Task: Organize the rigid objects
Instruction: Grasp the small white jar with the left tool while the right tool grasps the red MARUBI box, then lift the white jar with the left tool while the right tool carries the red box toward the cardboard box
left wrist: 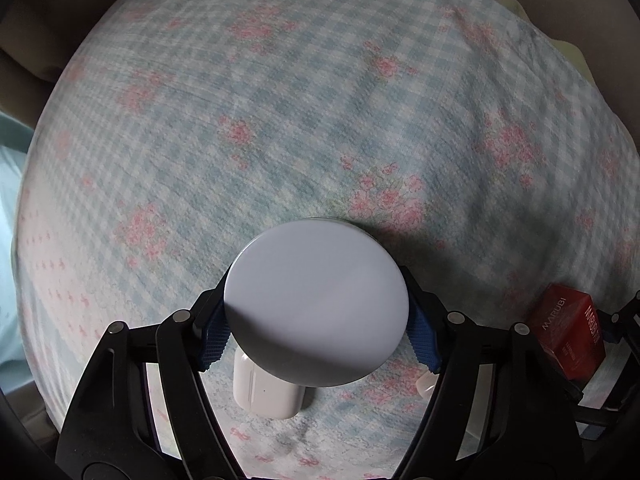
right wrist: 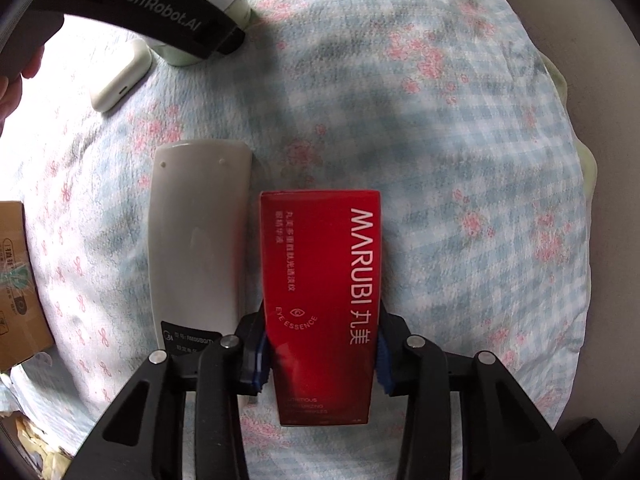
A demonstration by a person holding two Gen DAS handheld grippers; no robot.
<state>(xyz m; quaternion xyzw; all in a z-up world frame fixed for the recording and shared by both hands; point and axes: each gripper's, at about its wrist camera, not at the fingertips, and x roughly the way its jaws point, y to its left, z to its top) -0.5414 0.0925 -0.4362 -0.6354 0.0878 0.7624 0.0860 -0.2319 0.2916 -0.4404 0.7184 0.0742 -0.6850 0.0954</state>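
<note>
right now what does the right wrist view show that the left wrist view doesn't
Only the right wrist view shows the grey remote lying face down beside the red box, a cardboard box at the left edge, and the right gripper shut on the red box.

Only the left wrist view shows the left gripper with its blue pads against the round white-lidded jar, seen from above.

Both show the checked floral cloth, the white earbud case, the jar and the red box.

"marubi" on red box (right wrist: 322, 300)
</note>
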